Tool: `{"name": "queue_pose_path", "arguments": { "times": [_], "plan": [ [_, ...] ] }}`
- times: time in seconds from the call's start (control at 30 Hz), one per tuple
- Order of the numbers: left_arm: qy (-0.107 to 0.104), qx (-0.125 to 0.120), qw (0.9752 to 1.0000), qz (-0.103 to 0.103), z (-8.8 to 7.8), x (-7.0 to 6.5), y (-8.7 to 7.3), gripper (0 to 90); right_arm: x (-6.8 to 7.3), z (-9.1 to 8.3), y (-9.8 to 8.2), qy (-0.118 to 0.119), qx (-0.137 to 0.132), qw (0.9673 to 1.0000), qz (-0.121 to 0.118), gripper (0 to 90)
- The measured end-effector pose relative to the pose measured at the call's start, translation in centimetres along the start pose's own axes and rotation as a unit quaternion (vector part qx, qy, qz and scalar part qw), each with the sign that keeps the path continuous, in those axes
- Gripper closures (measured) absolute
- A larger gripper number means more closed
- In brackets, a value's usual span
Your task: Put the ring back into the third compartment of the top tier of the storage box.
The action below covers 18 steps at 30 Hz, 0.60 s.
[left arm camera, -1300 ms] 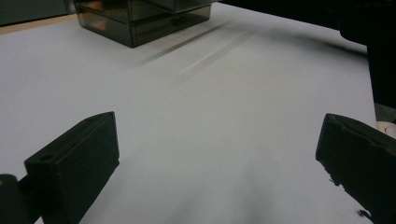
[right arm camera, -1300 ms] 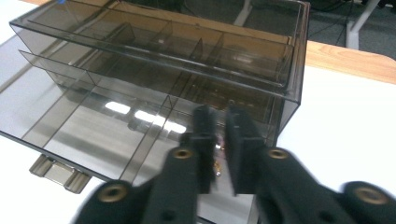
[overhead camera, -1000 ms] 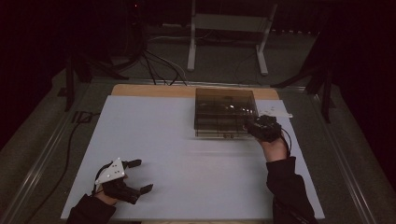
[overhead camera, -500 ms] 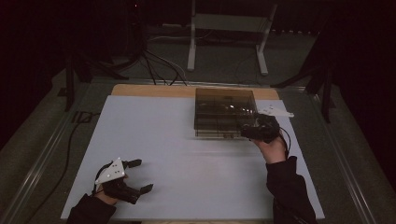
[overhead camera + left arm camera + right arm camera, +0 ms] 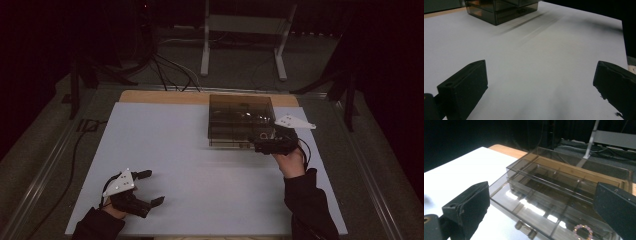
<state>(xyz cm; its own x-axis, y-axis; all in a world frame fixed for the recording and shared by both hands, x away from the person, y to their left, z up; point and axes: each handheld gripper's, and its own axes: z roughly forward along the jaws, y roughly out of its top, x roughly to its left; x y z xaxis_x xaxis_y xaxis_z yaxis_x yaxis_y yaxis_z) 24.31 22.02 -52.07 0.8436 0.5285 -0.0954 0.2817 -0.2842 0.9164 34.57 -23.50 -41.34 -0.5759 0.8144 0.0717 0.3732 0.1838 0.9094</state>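
**Clerk:** Item one, right gripper?

**Keeper:** Jaws wide apart, having just been opening; nothing between them. It sits at the near right corner of the smoked-plastic drawer box, aimed across the box's front. A grey three-cornered plate rides on top of it.

**Clerk:** Item two, the box itself?

**Keeper:** A translucent brown organiser, divided into compartments, standing on the white table mat. Its lower drawer is pulled out toward the gripper, with a small handle on its front edge. In the right gripper view, a bead bracelet of pinkish beads lies in the drawer, in the compartment nearest the right-hand jaw.

**Clerk:** Item three, left gripper?

**Keeper:** Jaws spread wide, empty, bare mat between them. It rests well apart from the box, at the mat's near left corner. In the left gripper view the box stands far off, ahead.

**Clerk:** Surroundings?

**Keeper:** Beyond the box, a strip of wooden tabletop, then a metal stand and cables on the floor.
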Motion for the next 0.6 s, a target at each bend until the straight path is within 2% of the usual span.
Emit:
{"name": "queue_pose_path", "arguments": {
  "times": [0.3, 0.37, 0.47, 0.5, 0.6],
  "plan": [
    [0.0, -0.001, 1.0, -0.001, 0.0, 0.0, 0.0, 0.6, 0.3, -0.2, 0.2, 0.035, -0.015, 0.9993, 0.001, 1.2],
    [-0.002, -0.002, 1.0, 0.0, 0.0, 0.0, 0.0, 0.6, 0.4, -0.4, 0.3, 0.046, -0.025, 0.9986, -0.009, 1.2],
    [-0.004, -0.002, 1.0, 0.002, 0.0, 0.0, 0.0, 0.6, 1.0, -0.4, 0.4, 0.056, -0.028, 0.9974, -0.036, 1.2],
    [-0.004, -0.003, 1.0, 0.002, -0.1, 0.0, 0.0, 0.6, 1.1, -0.4, 0.4, 0.067, -0.03, 0.9964, -0.041, 1.2],
    [-0.002, -0.004, 1.0, 0.002, -0.2, 0.0, -0.1, 0.6, 1.5, -0.3, 0.5, 0.093, -0.034, 0.9942, -0.042, 1.2]
  ]
}}
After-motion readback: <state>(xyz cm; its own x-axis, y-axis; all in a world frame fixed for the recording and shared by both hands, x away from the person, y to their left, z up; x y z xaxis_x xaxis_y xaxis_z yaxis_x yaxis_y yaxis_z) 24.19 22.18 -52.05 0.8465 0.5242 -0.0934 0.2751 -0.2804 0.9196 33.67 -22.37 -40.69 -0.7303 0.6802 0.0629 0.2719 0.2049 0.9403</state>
